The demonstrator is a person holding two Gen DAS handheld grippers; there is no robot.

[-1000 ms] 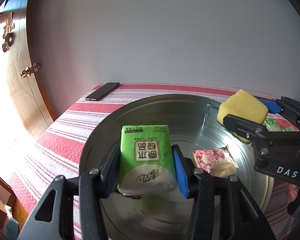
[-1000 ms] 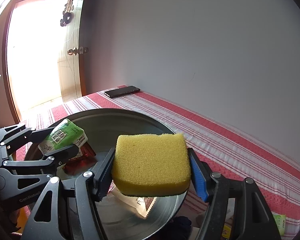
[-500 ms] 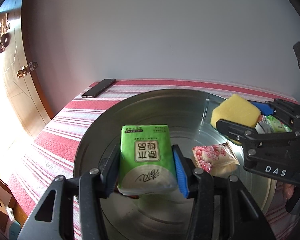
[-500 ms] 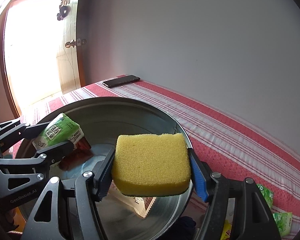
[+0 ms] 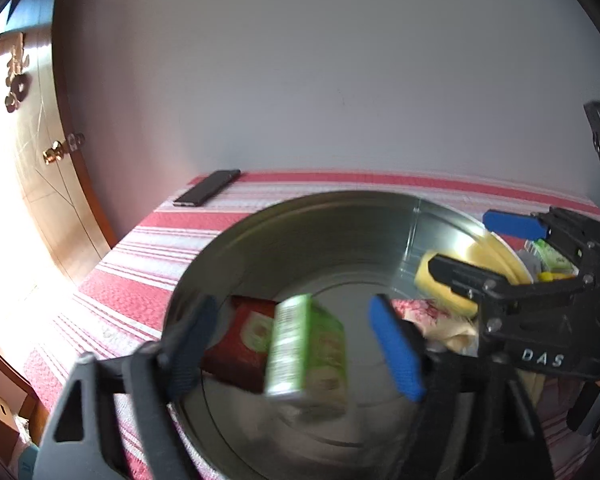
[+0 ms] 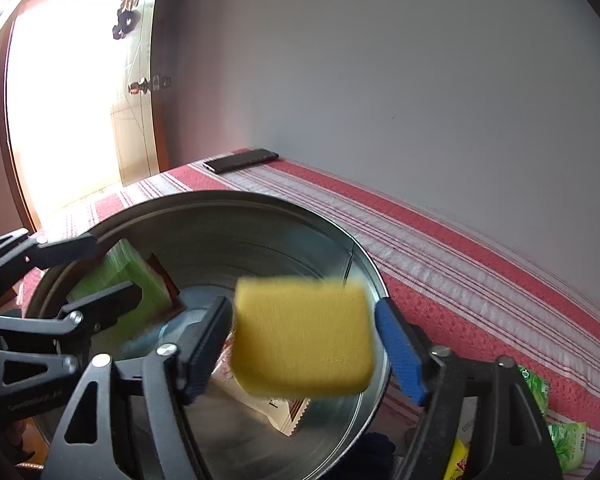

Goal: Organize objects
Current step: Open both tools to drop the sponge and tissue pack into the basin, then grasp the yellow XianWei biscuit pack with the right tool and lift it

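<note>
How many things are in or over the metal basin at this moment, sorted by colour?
green tissue pack: 1
yellow sponge: 1
red packet: 1
pink floral packet: 1
Total: 4

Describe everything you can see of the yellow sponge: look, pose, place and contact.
The yellow sponge is a rounded, porous foam block, blurred. It sits between the right gripper pads, whose jaws have just been opening; small gaps show either side, so it appears released above the metal basin.
</note>
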